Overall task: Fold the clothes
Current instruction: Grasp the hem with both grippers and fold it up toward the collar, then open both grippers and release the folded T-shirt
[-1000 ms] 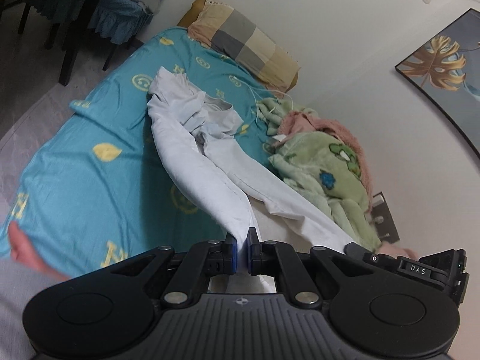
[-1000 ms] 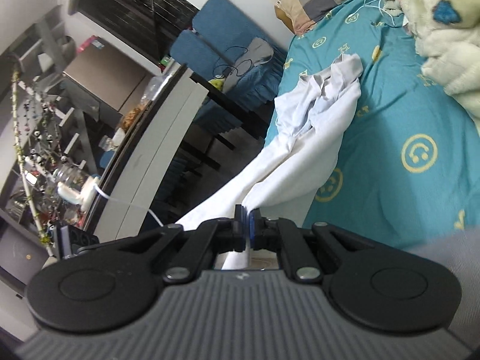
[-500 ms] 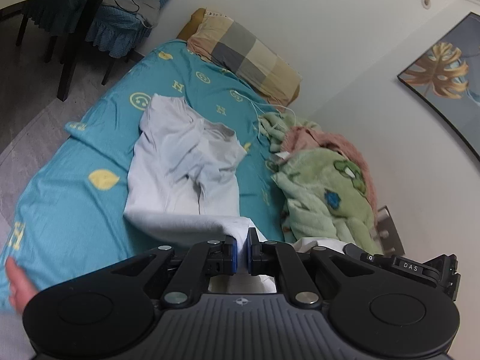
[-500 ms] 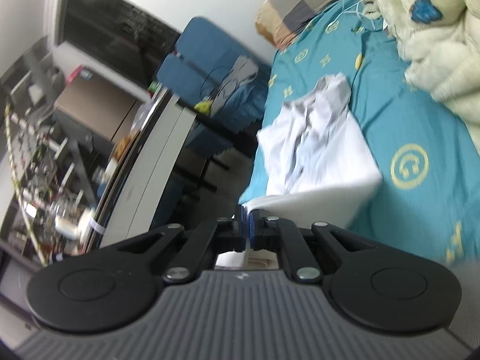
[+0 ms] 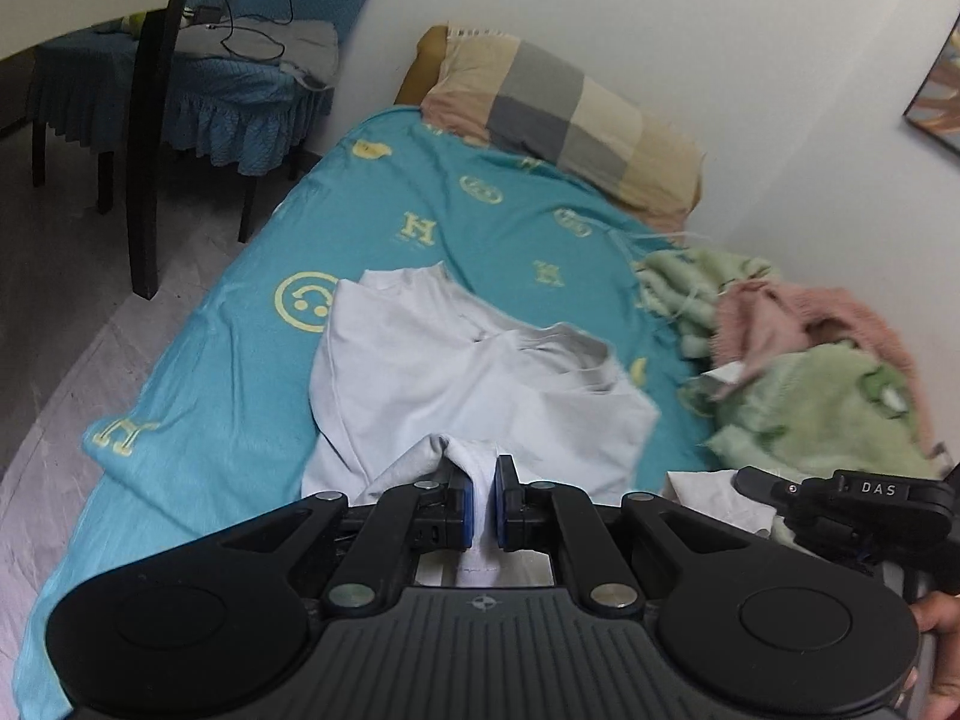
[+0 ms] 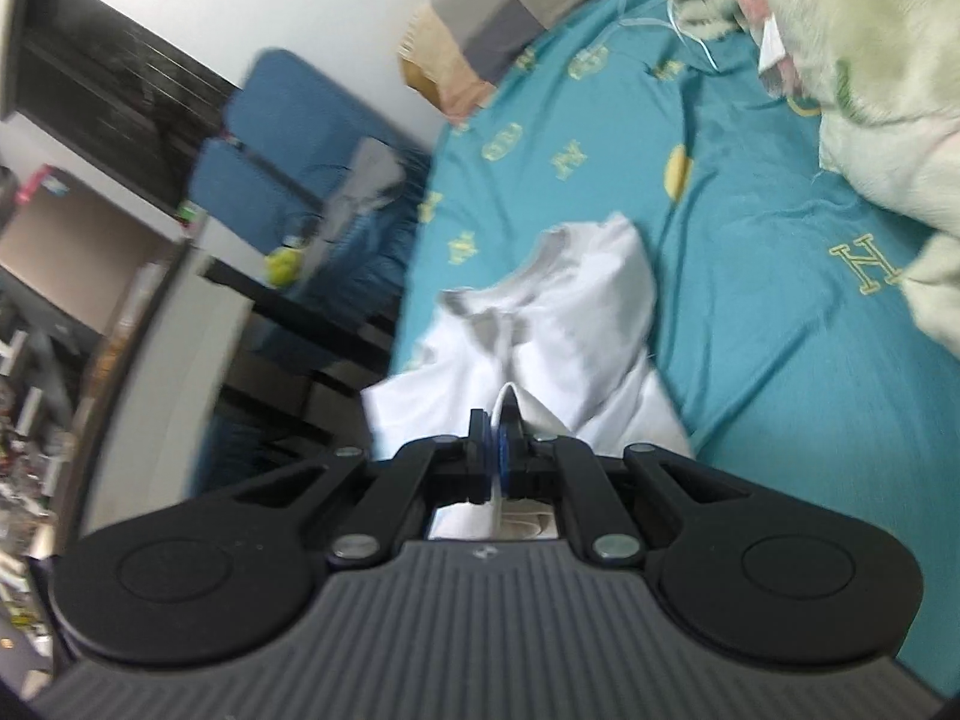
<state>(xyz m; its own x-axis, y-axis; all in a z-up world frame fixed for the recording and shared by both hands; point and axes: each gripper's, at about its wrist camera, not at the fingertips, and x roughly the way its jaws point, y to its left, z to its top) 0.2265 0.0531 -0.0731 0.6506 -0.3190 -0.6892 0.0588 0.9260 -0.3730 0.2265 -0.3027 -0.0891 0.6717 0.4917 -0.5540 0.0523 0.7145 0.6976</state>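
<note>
Lying ahead of both claws, the shirt stretches away across the bed with its long axis running from the held hem near the cameras to the collar at the far end, toward the pillow. The left claw is pressed together on a bunched white fold of the hem, cloth filling the narrow gap between its blue pads; the right claw is likewise pinching a thin edge of the same shirt, its jaws nearly touching. Both hands sit at the near end, so neither is closer to the collar; judging from this, the coming move is to carry the hem forward over the body toward the collar, and it turns on keeping the two claws level and apart so the fold line falls square across the long axis. The shirt is thin, soft white knit, limp and creased, with a ribbed neckline and one sleeve spread flat to the left. The bedsheet under it is smooth teal cotton printed with yellow letters and a smiley. A fluffy green blanket and a pink knit are heaped just beside the shirt on the right, near enough to catch a dragged edge
</note>
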